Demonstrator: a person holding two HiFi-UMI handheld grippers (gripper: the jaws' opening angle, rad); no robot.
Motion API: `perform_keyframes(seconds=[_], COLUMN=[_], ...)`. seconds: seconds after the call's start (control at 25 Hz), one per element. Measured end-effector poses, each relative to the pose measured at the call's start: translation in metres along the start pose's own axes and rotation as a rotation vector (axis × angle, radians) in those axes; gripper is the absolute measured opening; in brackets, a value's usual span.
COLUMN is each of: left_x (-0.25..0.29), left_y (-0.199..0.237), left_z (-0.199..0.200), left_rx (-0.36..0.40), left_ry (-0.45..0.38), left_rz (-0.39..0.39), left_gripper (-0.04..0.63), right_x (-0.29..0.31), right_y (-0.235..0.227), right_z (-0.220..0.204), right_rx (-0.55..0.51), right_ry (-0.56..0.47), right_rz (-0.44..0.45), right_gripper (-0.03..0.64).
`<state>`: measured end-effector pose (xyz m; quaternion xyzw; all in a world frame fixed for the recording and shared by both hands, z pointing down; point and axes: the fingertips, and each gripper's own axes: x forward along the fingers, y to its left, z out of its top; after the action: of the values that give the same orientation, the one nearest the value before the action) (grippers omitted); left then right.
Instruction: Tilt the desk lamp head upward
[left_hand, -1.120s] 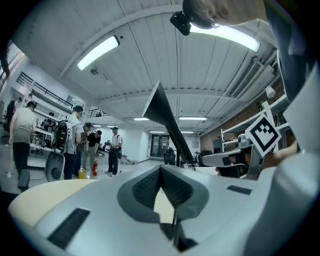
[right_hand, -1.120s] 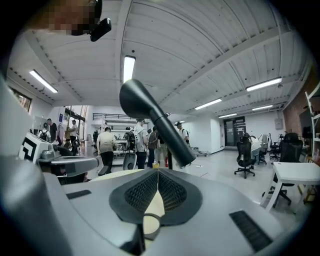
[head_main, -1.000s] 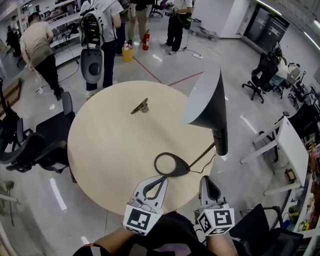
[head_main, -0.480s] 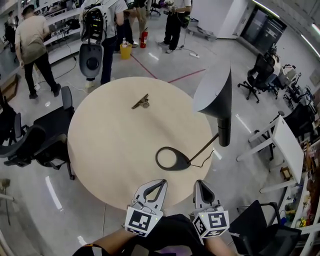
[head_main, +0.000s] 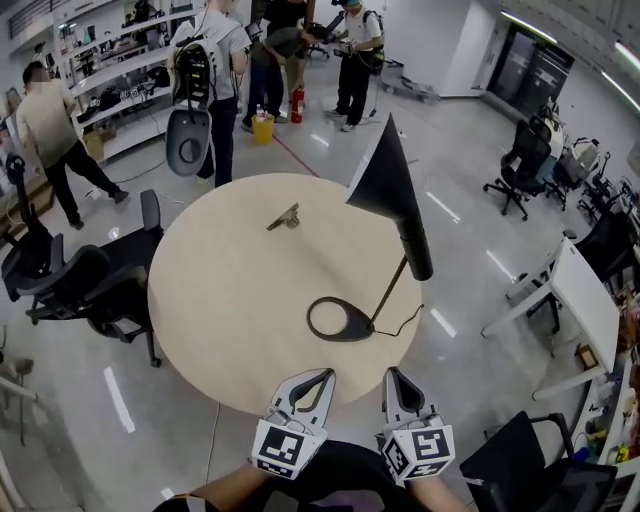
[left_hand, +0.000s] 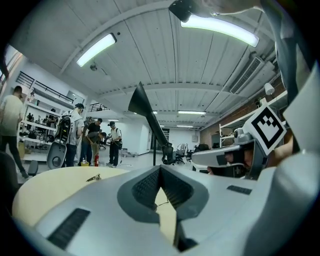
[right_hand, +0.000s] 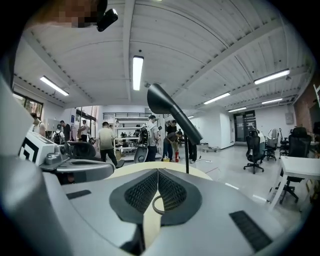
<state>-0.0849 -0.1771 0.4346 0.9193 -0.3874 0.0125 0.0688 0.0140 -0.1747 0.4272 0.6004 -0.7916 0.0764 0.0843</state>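
Note:
A black desk lamp stands on the round wooden table (head_main: 220, 300). Its ring base (head_main: 340, 320) lies near the front edge, and a thin stem rises to the cone head (head_main: 385, 175), whose wide end points up and away. My left gripper (head_main: 318, 378) and right gripper (head_main: 393, 375) hover side by side at the table's near edge, short of the base. Both are shut and hold nothing. The lamp head (left_hand: 140, 100) rises beyond my left gripper (left_hand: 160, 167). Past my right gripper (right_hand: 158, 171) I see the head (right_hand: 167, 107) and part of the base (right_hand: 156, 204).
A small metal clip (head_main: 285, 216) lies on the far part of the table. Black office chairs (head_main: 80, 285) stand at the left, a white desk (head_main: 585, 300) at the right. Several people (head_main: 215, 60) stand beyond the table by shelves.
The head view has shifted, and the lamp head now shows its black outside instead of its pale inside. Both grippers stay shut near the table's front edge, touching nothing.

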Motion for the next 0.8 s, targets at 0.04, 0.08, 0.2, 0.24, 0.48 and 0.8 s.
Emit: perform_keyframes(seconds=[0.04,0.08,0.2,0.24,0.48,0.8], left_x=[-0.003,-0.005,-0.004,-0.003,-0.019,-0.039], left_y=[-0.013,-0.028,-0.084,-0.105,-0.238,-0.331], left_z=[-0.001,-0.004,-0.018,-0.024,-0.05,-0.046], left_rx=[0.004,0.005,-0.001,-0.001,0.019,0.082], left_ry=[0.001,0.003,0.017,0.023,0.047,0.061], left_rz=[0.009,0.02,0.051,0.062,0.152,0.234], left_gripper=[0.048,0.048,0.048,0.048,0.046,0.048], right_x=[-0.012,-0.025,-0.072,-0.09,-0.204,-0.283], right_y=[-0.003,-0.008,-0.029,-0.037,-0.093,-0.136], right_z=[-0.003,-0.006,-0.021,-0.027,-0.07,-0.086], right_rx=[0.004,0.007,0.002,-0.004,-0.024,0.023], right_ry=[-0.006,-0.011,-0.019,-0.019,-0.003,-0.024], right_rz=[0.012,0.026,0.076,0.091,0.154,0.205], right_gripper=[0.017,0.017,0.015,0.017,0.015,0.015])
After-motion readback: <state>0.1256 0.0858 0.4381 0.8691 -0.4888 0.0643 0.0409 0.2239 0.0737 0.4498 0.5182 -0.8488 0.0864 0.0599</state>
